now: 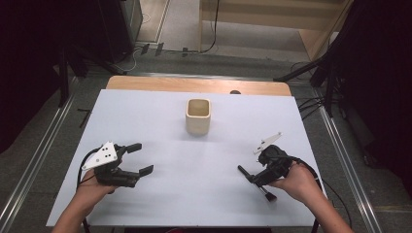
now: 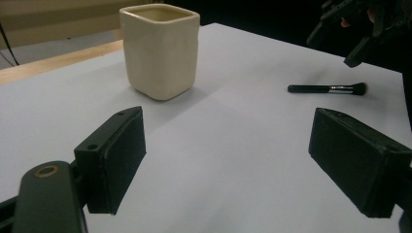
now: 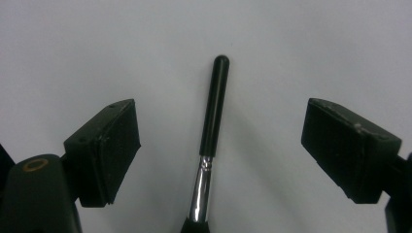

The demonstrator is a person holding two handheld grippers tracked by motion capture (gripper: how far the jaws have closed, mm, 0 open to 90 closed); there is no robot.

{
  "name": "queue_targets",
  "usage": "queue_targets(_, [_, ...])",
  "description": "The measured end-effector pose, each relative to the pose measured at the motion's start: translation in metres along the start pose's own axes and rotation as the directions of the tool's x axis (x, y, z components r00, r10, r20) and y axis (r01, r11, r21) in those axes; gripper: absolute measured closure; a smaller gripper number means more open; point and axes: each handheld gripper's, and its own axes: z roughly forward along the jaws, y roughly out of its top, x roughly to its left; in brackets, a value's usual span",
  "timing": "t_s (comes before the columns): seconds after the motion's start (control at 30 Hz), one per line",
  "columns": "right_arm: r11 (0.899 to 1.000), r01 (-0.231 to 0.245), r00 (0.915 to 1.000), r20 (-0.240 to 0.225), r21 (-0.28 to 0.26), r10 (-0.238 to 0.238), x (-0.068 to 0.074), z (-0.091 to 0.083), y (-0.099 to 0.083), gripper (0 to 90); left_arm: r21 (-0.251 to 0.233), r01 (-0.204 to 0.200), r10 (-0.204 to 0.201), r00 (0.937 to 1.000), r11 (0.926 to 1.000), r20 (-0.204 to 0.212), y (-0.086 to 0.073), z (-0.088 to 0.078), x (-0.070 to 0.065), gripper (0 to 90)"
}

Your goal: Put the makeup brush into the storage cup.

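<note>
The right gripper (image 3: 218, 150) hangs over the makeup brush (image 3: 213, 126) lying flat on the white table (image 1: 194, 165), jaws spread wide astride its handle, which runs lengthwise between them (left gripper (image 1: 138, 158), also open, sits well apart).

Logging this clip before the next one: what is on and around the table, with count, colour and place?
cup: 1, cream, upright, far centre of table
brush: 1, black handle, silver ferrule, lying flat between the right claw's open jaws, untouched
table: 1, white top, wood far edge
cables: several, black, floor beyond table
left claw: 1, black, open, near left, above table
right claw: 1, black, open, near right, over brush
hands: 2, near edge
</note>
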Motion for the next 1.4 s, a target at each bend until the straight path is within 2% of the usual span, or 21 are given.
queue_targets(0.2, [0.996,-0.010,0.9999,0.012,0.093,0.009,-0.001,-0.001,-0.001,14.3,0.007,0.006,-0.006,1.0000,1.0000,-0.002,-0.001,0.000,0.000,14.4])
queue_targets(0.37, [0.990,-0.021,0.9998,0.011,0.140,0.020,0.000,0.001,-0.002,14.3,0.005,0.009,-0.009,1.0000,0.9999,-0.003,-0.001,0.000,0.000,14.4])
queue_targets(0.47, [0.989,-0.021,0.9997,0.019,0.148,0.018,0.000,0.002,-0.004,14.3,0.009,0.007,-0.007,1.0000,0.9999,-0.005,-0.001,0.000,0.001,14.4])
queue_targets(0.8, [0.979,-0.035,0.9994,-0.002,0.200,0.036,0.003,0.009,-0.010,14.3,0.005,0.012,-0.012,0.9999,0.9999,-0.008,-0.001,0.000,0.001,14.4])
queue_targets(1.4, [0.970,-0.039,0.9992,0.010,0.238,0.038,0.006,0.028,-0.019,15.5,0.005,0.014,-0.014,0.9999,0.9999,-0.009,-0.001,0.000,0.001,14.5])
